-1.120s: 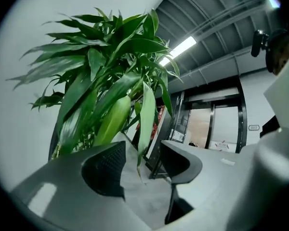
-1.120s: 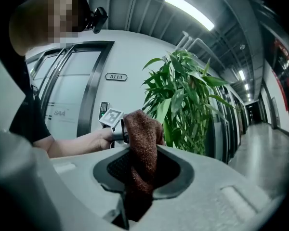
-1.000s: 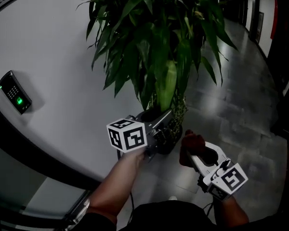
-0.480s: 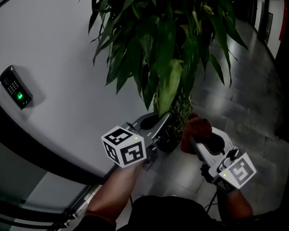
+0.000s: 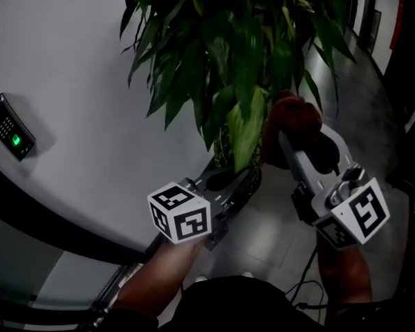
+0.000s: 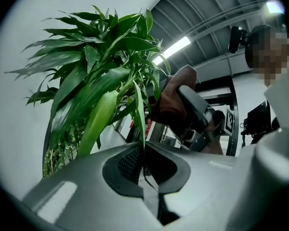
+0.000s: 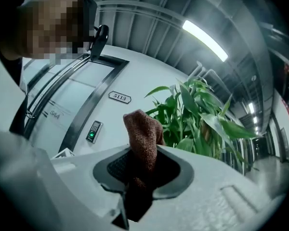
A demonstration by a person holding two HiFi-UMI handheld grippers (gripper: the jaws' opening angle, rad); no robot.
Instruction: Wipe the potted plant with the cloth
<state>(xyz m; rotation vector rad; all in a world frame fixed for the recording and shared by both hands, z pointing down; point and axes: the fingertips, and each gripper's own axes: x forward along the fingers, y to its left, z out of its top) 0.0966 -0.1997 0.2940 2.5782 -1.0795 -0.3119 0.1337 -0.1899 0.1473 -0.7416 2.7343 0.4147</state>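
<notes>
**Leaf pinned by one claw, cloth poised in the other**

The potted plant point(image 5: 228, 61) fills the upper middle of the head view, its long green leaves fanning out in front of a pale wall point(image 5: 76, 81). A door keypad point(image 5: 10, 135) glows at the left edge. The pot itself is mostly hidden behind the tools at centre.

The left gripper point(image 5: 243, 180) reaches in from the lower centre, and its jaws are clenched on the tip of one hanging leaf point(image 6: 138, 112). In the left gripper view the narrow blade runs straight down into the closed pads. This looks like a steadying hold: pulled taut by its tip, the leaf gives a firm surface instead of swinging away under pressure.

The right gripper point(image 5: 285, 144) comes up from the lower right, tilted upward, and is clamped on a reddish-brown cloth point(image 5: 290, 120). A bunched wad stands proud of the jaws so that fabric, not plastic, meets the plant. The cloth sits at the right-hand edge of the foliage, just beside the held leaf. Whether it already touches a blade cannot be told.

Judging by this layout, wiping is about to start on the pinned leaf. The stroke should run along the blade towards the tip, gently enough not to tear it from the left claw's pinch
</notes>
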